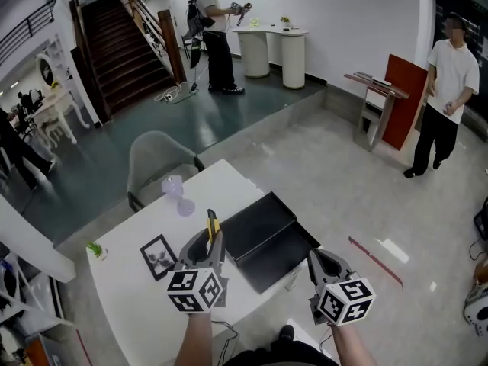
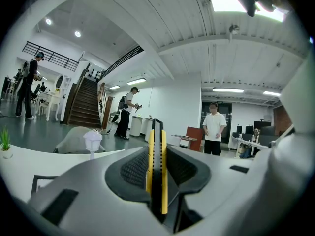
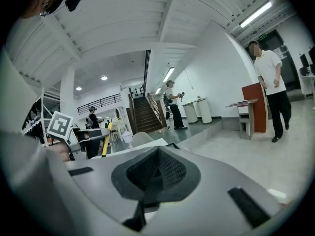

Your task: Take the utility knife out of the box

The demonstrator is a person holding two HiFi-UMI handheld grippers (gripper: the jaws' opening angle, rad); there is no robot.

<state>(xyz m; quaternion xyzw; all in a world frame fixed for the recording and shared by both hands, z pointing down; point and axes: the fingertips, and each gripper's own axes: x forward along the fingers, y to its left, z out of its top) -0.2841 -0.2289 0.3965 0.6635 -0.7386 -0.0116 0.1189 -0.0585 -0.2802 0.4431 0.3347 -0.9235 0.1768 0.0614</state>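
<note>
Left jaws: the left gripper (image 2: 156,154) is grasping the yellow-black utility knife (image 1: 211,222).
Right jaws: the right gripper (image 3: 156,156) is pressing its jaws together, empty.
Knife: hanging outside the open black box (image 1: 267,239), just left of it.
Right gripper: hovering at the box's near right corner.

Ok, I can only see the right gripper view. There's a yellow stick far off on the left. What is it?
Observer: That's the utility knife, clamped in the left tongs and sticking out past their tips.
Operator: Is it out of the box?
Observer: Yes. The black box lies open on the white table, and the knife is held beside it, to its left.
Operator: What's near it on the table?
Observer: A small framed picture, just left of the left tongs.
</note>
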